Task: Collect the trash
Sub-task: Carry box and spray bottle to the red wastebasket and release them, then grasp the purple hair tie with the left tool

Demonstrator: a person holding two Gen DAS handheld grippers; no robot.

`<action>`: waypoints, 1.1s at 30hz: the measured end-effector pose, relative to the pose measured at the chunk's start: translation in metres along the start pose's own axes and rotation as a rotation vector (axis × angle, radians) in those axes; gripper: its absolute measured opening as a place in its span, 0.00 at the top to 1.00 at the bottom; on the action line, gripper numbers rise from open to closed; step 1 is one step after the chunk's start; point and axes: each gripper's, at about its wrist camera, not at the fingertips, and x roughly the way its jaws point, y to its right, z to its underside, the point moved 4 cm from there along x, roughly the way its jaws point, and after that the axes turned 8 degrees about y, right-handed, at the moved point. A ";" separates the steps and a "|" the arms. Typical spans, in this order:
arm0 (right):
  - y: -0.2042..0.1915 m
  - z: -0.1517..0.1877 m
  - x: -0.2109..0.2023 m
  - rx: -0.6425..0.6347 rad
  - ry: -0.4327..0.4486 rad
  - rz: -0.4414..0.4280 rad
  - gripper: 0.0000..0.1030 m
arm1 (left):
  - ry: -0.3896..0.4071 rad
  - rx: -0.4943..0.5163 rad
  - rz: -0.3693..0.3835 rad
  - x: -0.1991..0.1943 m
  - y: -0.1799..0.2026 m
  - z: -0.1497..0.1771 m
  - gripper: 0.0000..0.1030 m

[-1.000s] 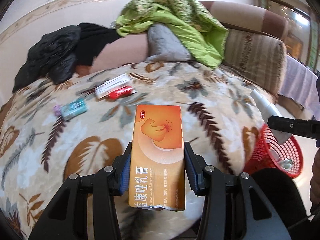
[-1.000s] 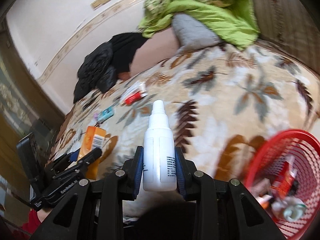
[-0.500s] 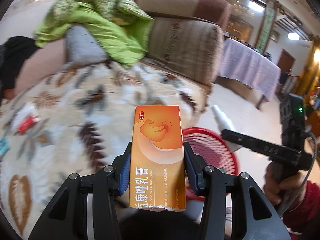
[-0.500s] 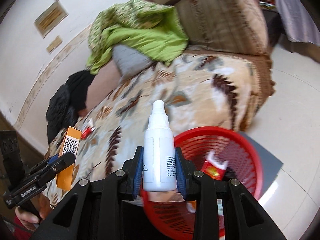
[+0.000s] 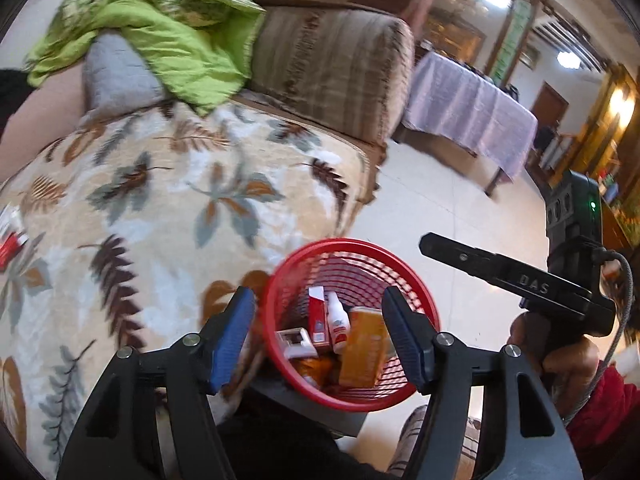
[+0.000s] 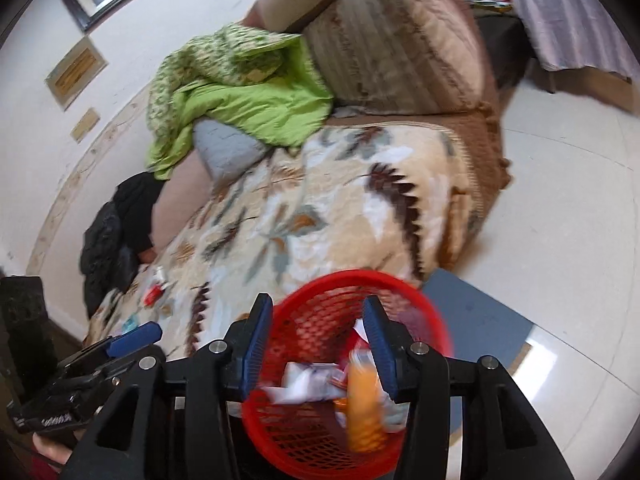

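Red plastic mesh fills the near ground: the basket stands on the floor just off the front edge of the sofa, on a grey-blue mat. Both tongs hang over its mouth with their jaws opening and nothing between the pads. Seen through the left gripper, the orange box lies inside the basket below the jaws, against its right wall, beside a small white bottle and a red carton. Through the right gripper the same orange box shows blurred in the basket, under the right pad. Farther off, the leaf-patterned blanket covers the sofa seat, with small packets near its far left edge. A green quilt is heaped at the back.
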 end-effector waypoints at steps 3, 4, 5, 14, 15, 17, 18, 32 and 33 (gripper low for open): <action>-0.032 0.006 0.014 -0.058 -0.027 -0.052 0.50 | 0.036 -0.045 -0.064 -0.021 -0.031 0.003 0.36; -0.045 0.009 0.020 -0.085 -0.039 -0.071 0.50 | 0.044 -0.055 -0.080 -0.025 -0.038 0.004 0.36; -0.060 0.013 0.025 -0.110 -0.050 -0.094 0.50 | 0.055 -0.071 -0.107 -0.033 -0.051 0.006 0.36; -0.188 0.050 0.083 -0.302 -0.147 -0.253 0.50 | 0.108 -0.263 -0.272 -0.100 -0.167 0.039 0.35; -0.202 0.056 0.090 -0.321 -0.159 -0.266 0.50 | 0.117 -0.283 -0.300 -0.109 -0.181 0.043 0.35; -0.227 0.067 0.105 -0.350 -0.188 -0.292 0.49 | 0.129 -0.310 -0.350 -0.124 -0.206 0.049 0.35; -0.239 0.073 0.114 -0.361 -0.213 -0.314 0.48 | 0.138 -0.328 -0.382 -0.133 -0.221 0.053 0.35; -0.316 0.151 0.202 -0.410 -0.376 -0.420 0.48 | 0.230 -0.727 -0.667 -0.204 -0.451 0.080 0.42; -0.312 0.154 0.206 -0.401 -0.394 -0.406 0.48 | 0.229 -0.746 -0.664 -0.200 -0.465 0.079 0.44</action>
